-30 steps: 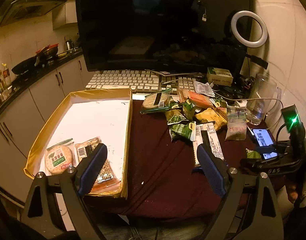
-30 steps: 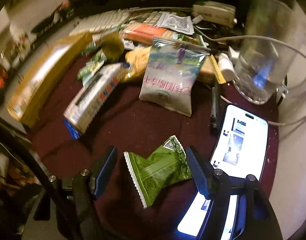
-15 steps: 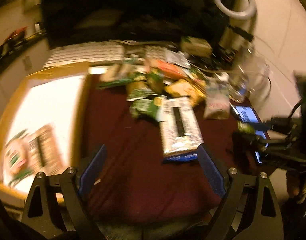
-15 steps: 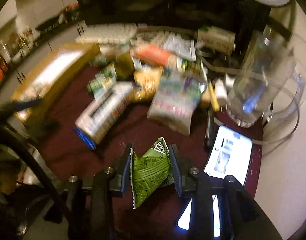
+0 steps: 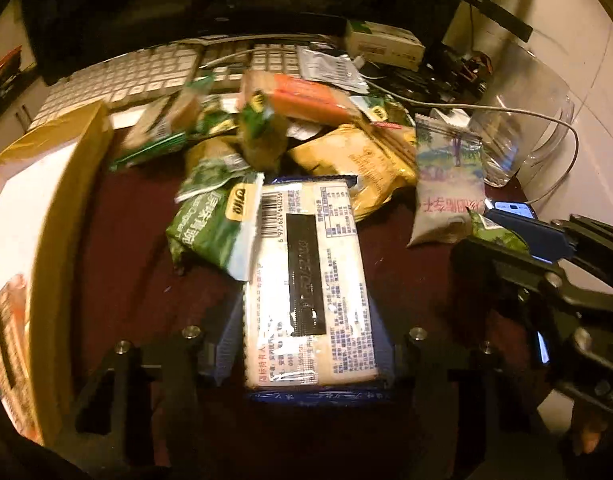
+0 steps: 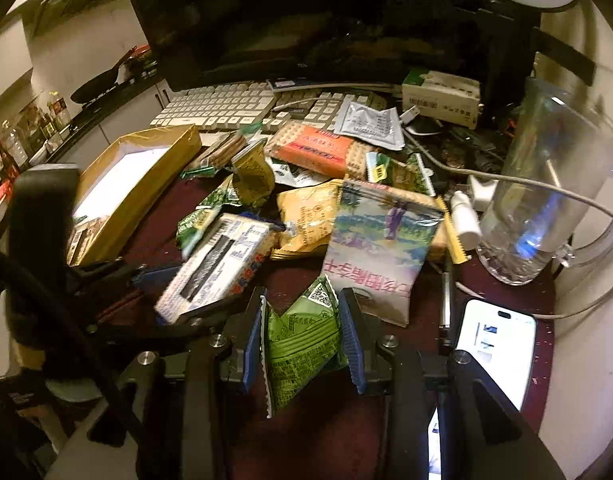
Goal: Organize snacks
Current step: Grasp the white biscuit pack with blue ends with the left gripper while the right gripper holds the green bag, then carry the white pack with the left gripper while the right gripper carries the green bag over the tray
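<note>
Desk: dark red cloth [image 6: 318, 432] under a black monitor [image 6: 306, 20], crowded with packets.
Right gripper [image 6: 304, 346]: jaws squeezed shut on the green snack packet [image 6: 302, 344], crumpling it, held low over the cloth.
Left gripper [image 5: 308, 344]: blue pads pressed against both long sides of the white cracker pack [image 5: 306, 280], so gripping it.
Pile: roughly eight loose snacks lay from 11 to 1 o'clock beyond the grippers, near the keyboard [image 6: 222, 106].
Box [image 6: 134, 184]: at 10 o'clock, yellow-walled, with a couple of packets visible inside.
Progress: early, I'd say; most snacks were unsorted.
</note>
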`<move>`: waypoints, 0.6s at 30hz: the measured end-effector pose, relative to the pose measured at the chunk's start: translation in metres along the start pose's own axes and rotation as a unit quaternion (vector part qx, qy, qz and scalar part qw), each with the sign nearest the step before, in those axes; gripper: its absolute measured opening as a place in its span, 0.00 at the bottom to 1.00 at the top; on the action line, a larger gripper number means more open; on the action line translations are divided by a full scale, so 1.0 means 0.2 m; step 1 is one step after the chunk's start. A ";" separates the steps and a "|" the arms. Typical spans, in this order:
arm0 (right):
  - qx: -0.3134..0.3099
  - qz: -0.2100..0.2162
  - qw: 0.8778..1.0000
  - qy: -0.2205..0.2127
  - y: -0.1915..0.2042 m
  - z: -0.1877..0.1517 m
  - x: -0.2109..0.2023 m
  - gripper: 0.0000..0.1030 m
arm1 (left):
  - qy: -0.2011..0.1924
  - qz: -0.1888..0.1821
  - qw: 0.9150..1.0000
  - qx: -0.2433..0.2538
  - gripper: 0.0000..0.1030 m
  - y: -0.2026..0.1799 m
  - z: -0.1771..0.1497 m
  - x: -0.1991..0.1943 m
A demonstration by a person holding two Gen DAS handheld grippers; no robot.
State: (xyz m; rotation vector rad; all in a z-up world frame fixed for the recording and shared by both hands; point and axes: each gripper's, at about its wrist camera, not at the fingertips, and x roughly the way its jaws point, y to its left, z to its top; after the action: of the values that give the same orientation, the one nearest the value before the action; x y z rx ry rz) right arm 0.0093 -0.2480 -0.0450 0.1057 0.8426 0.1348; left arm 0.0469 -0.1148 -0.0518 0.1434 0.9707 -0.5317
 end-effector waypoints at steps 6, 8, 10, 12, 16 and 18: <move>-0.016 0.013 1.000 0.001 0.06 0.01 0.02 0.34 | -0.008 -0.061 0.998 -0.023 0.55 0.09 -0.12 -0.14; -0.019 0.012 1.000 0.002 0.07 0.01 0.03 0.34 | -0.023 -0.061 0.997 -0.037 0.55 0.11 -0.15 -0.18; -0.021 0.010 1.000 0.003 0.08 0.01 0.03 0.34 | -0.035 -0.049 0.997 -0.043 0.55 0.12 -0.18 -0.23; -0.024 0.011 1.000 0.001 0.10 0.02 0.02 0.34 | -0.051 -0.041 0.996 -0.055 0.55 0.14 -0.20 -0.28; -0.030 0.005 0.999 -0.010 0.15 0.02 0.02 0.34 | -0.082 -0.023 0.994 -0.073 0.55 0.17 -0.22 -0.40; -0.043 -0.008 0.999 -0.014 0.21 0.02 0.04 0.34 | -0.101 -0.026 0.991 -0.083 0.55 0.20 -0.23 -0.47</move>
State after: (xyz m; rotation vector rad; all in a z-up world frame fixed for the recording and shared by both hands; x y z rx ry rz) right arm 0.0136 -0.2047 -0.0419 0.0207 0.8086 0.1548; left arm -0.0098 -0.0297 -0.0047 -0.0843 0.8190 -0.4998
